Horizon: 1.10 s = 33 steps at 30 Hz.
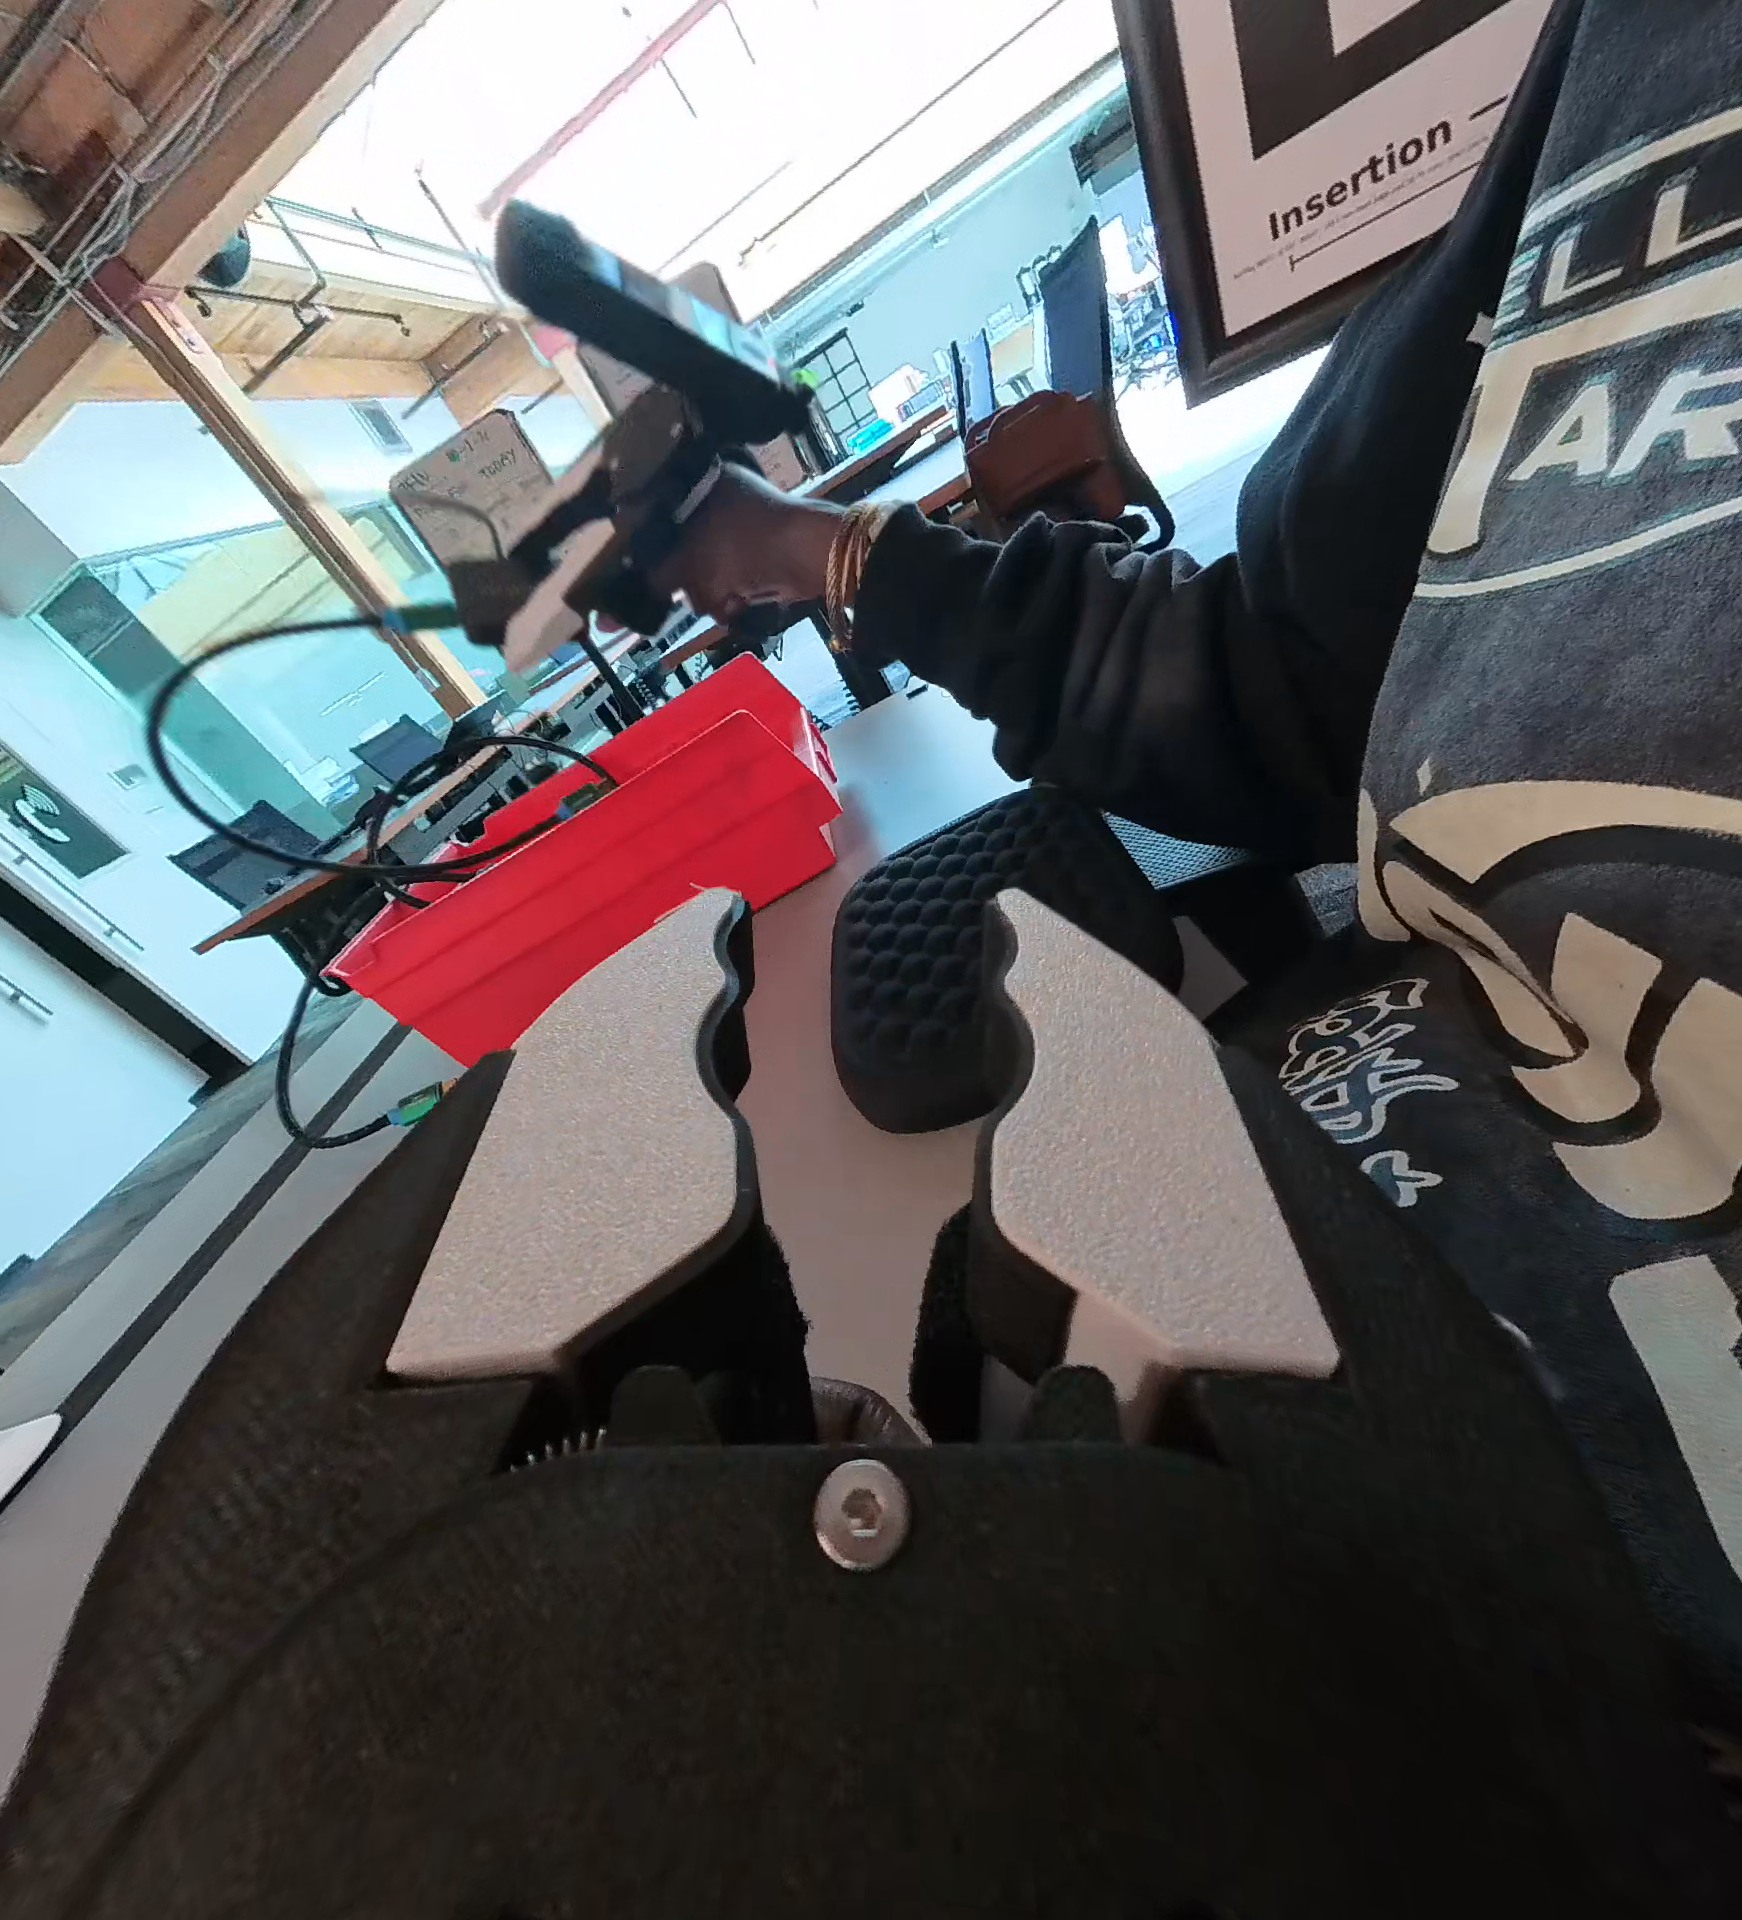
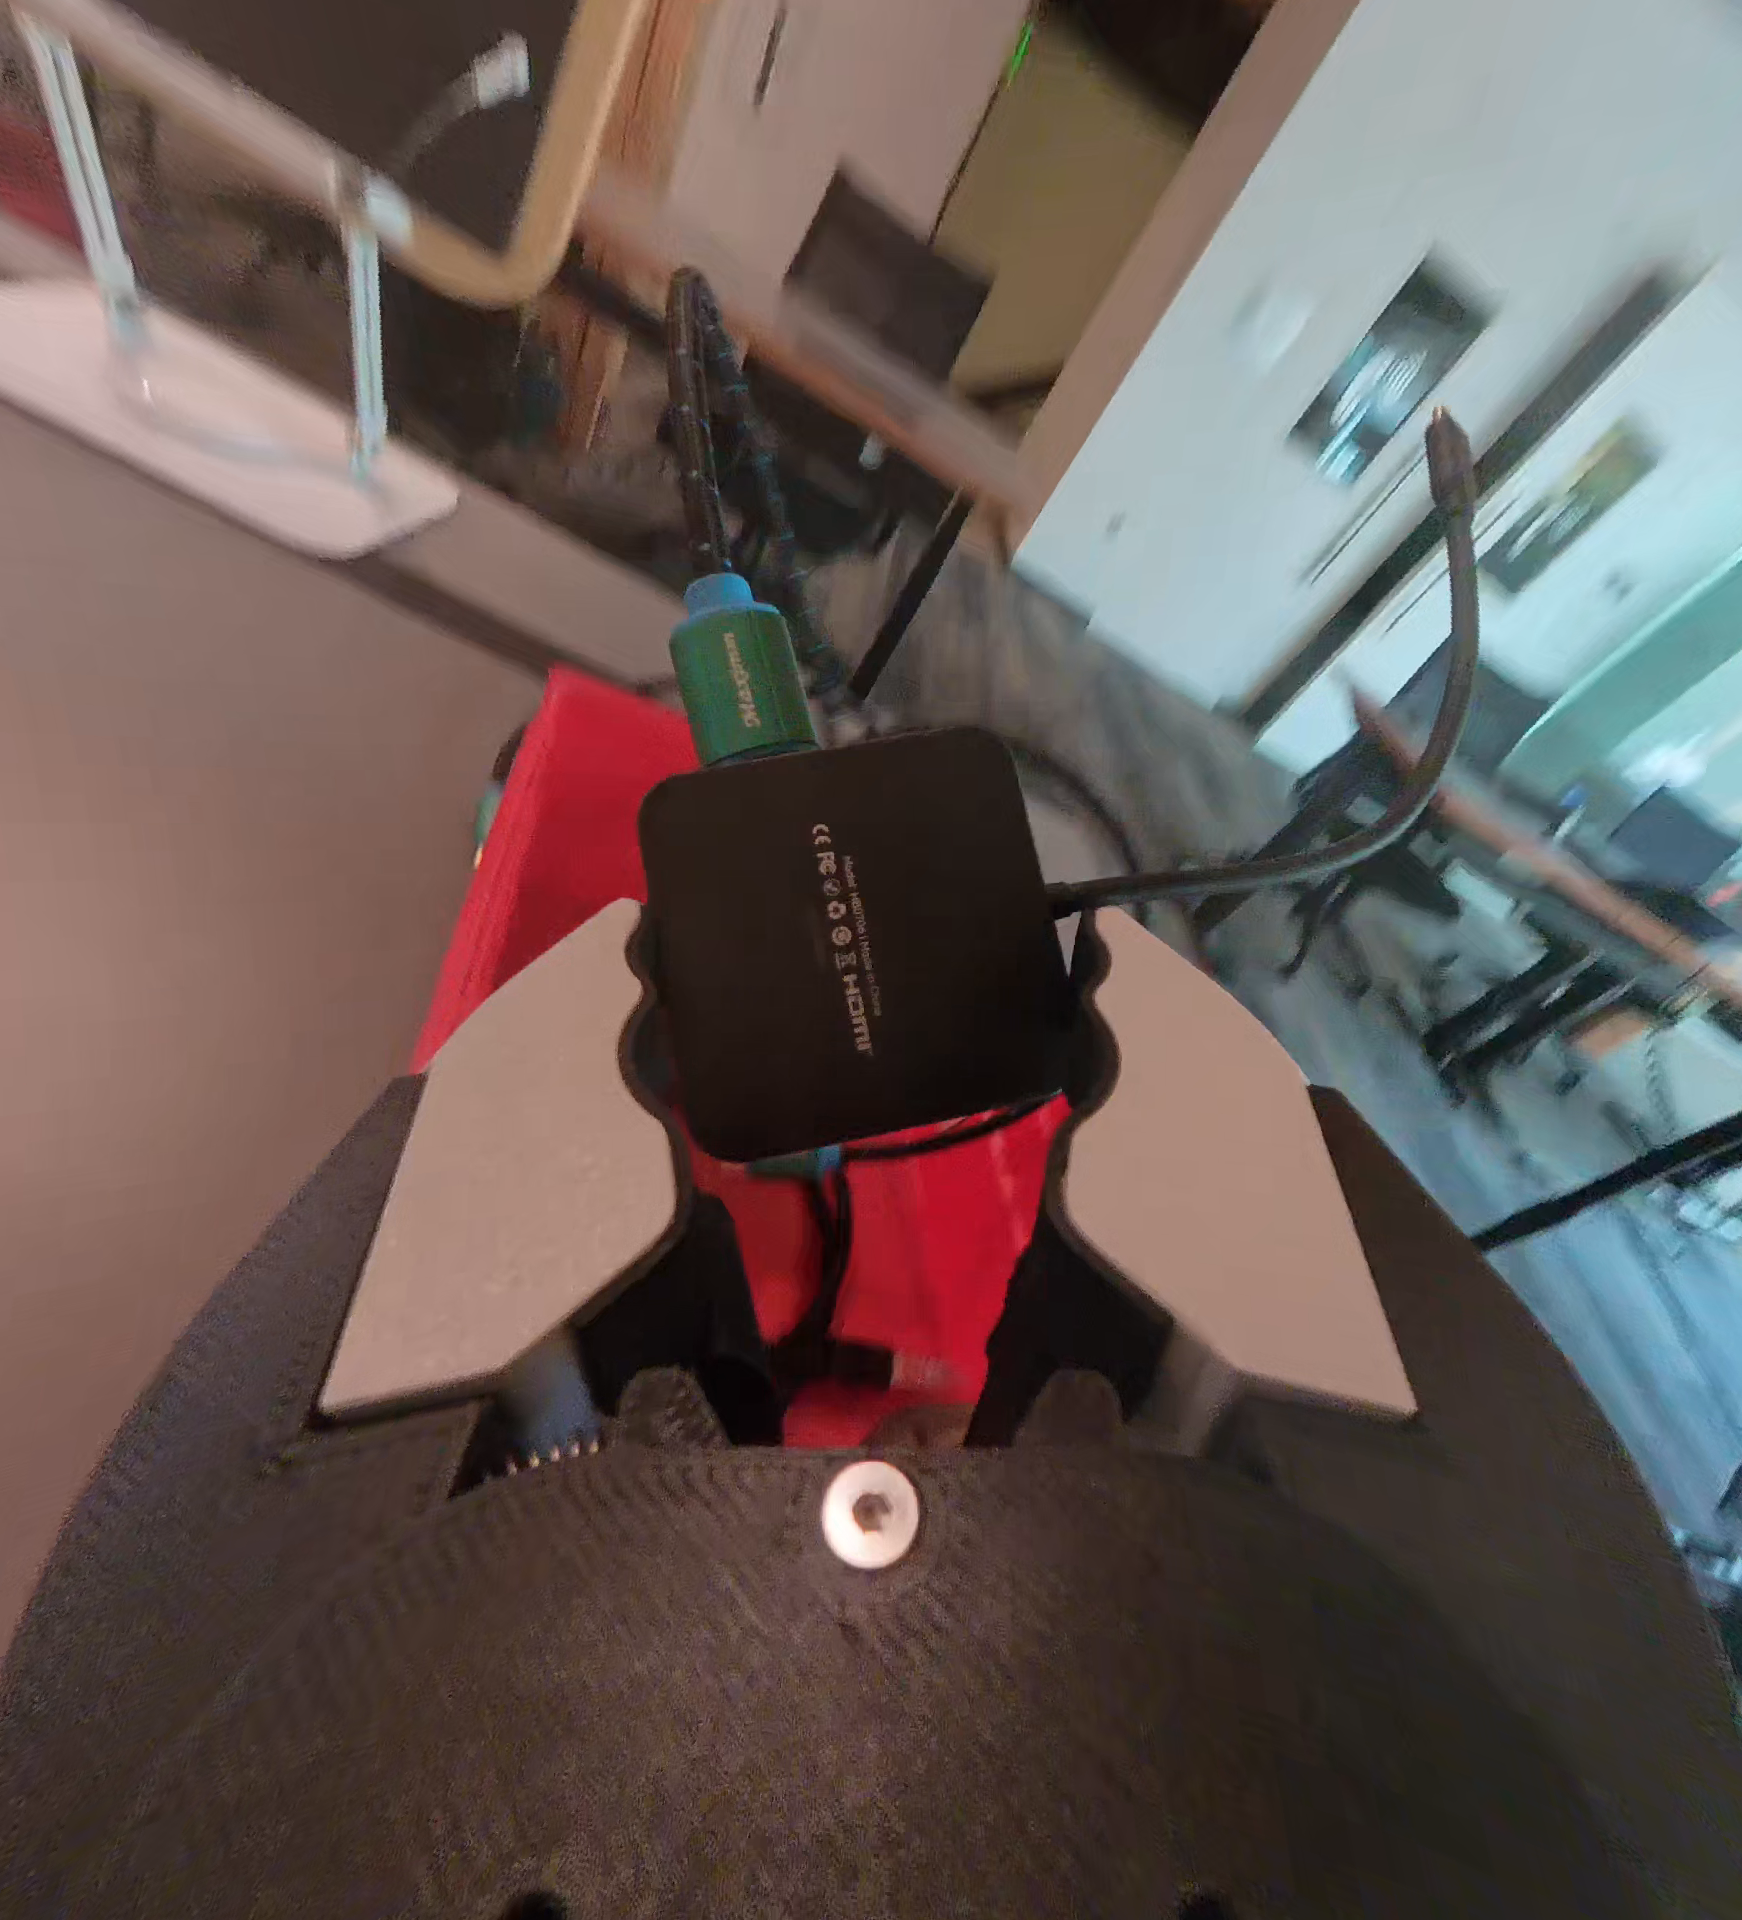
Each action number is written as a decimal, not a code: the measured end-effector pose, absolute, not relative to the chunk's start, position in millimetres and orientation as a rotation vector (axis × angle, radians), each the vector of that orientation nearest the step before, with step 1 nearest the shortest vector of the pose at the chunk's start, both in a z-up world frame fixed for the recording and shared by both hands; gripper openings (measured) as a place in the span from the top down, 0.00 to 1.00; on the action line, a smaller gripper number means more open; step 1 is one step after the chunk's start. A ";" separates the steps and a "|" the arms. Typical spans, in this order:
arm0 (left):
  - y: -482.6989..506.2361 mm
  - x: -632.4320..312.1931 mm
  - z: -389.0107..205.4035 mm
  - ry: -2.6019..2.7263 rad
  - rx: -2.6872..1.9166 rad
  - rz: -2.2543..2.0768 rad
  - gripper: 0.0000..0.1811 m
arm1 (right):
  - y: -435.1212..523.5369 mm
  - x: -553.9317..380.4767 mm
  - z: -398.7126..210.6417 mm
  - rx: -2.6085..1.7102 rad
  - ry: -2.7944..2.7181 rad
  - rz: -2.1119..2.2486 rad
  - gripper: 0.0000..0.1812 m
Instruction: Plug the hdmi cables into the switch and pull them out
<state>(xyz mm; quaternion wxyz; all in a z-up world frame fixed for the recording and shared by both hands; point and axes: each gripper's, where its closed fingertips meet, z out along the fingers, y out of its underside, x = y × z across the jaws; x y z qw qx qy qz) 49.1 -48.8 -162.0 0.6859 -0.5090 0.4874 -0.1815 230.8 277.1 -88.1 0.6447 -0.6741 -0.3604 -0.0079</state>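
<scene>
My right gripper (image 2: 862, 920) is shut on the black HDMI switch (image 2: 846, 935), gripping its two sides and holding it in the air above the red bin (image 2: 908, 1247). A green-ended HDMI plug (image 2: 737, 675) sits in the switch's far edge, and a thin black lead (image 2: 1262, 873) leaves its right side. In the left wrist view the right gripper (image 1: 524, 582) and switch (image 1: 480, 594) are raised above the bin, with the cable (image 1: 160, 717) looping down. A second green plug (image 1: 413, 1110) lies at the table edge. My left gripper (image 1: 872, 925) is open and empty, low over the table.
The red bin (image 1: 618, 862) stands on the grey table (image 1: 846, 1247) ahead of my left gripper. A black chair armrest (image 1: 929, 997) is just beyond its right finger. A person's dark sweatshirt (image 1: 1573, 935) fills the right. A clear stand (image 2: 223, 416) is at the far left.
</scene>
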 end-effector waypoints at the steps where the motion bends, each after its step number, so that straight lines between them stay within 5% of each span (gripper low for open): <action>1: -48.9 49.2 -162.2 1.093 -1.140 -0.406 0.77 | 281.1 233.4 -101.4 -1.613 -0.833 -0.010 0.58; 9: -49.5 49.6 -163.5 1.100 -1.142 -0.407 0.77 | 267.7 245.2 -212.2 -2.210 -1.055 0.157 0.61; 12: -49.6 49.5 -163.5 1.100 -1.142 -0.406 0.77 | 256.7 244.0 -215.4 -2.245 -1.051 0.338 0.46; 15: -49.7 49.1 -163.1 1.098 -1.141 -0.407 0.77 | 253.6 256.5 -187.7 -2.136 -0.963 0.441 0.45; 20: -49.4 49.3 -163.9 1.100 -1.143 -0.402 0.77 | 272.7 324.5 -146.5 -1.986 -0.579 0.378 0.59; 27: -48.8 49.2 -164.0 1.099 -1.145 -0.399 0.77 | 312.2 393.8 -193.5 -2.035 -0.254 0.369 0.70; 33: -47.7 49.0 -164.3 1.098 -1.150 -0.396 0.77 | 309.8 369.0 -211.1 -2.057 -0.484 0.350 0.96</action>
